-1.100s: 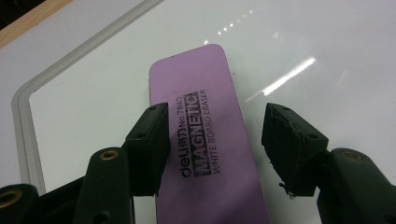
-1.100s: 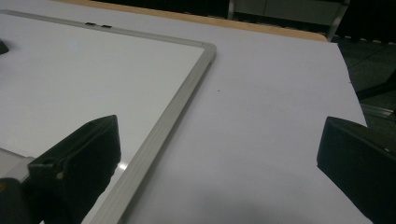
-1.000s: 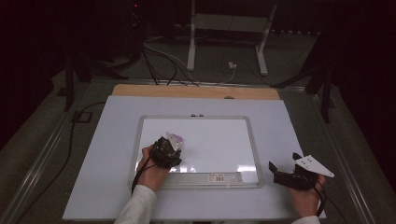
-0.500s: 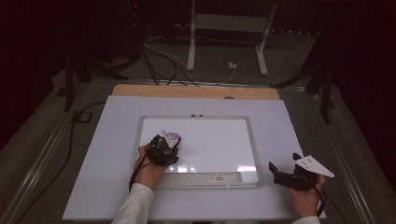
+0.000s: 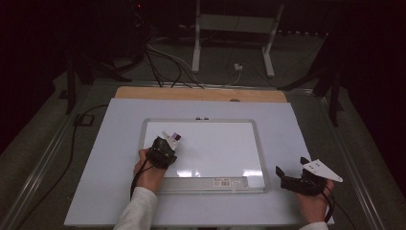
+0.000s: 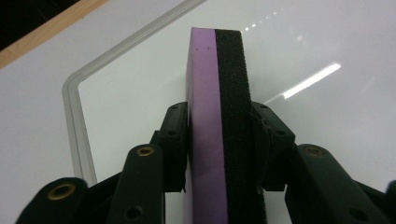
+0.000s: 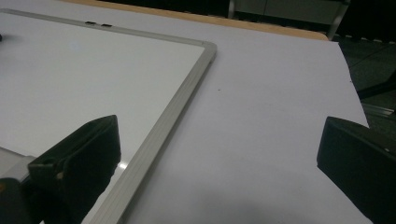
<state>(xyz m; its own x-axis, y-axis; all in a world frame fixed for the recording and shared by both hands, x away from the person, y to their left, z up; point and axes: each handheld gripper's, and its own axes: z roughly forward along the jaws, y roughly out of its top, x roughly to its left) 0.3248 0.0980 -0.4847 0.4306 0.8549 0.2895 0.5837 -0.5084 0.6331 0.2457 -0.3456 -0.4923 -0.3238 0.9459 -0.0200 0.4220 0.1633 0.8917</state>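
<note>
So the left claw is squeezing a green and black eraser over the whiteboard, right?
Not quite: the eraser is purple and black, not green, as the left gripper view shows. The left claw does squeeze it over the whiteboard.

A purple-and-black eraser (image 6: 217, 126) sits between the jaws of the black left gripper (image 5: 163, 149), above a glossy white whiteboard (image 5: 215, 148) with a silver-grey frame, itself on a pale lavender-white table (image 5: 287, 124) edged in tan wood.
</note>
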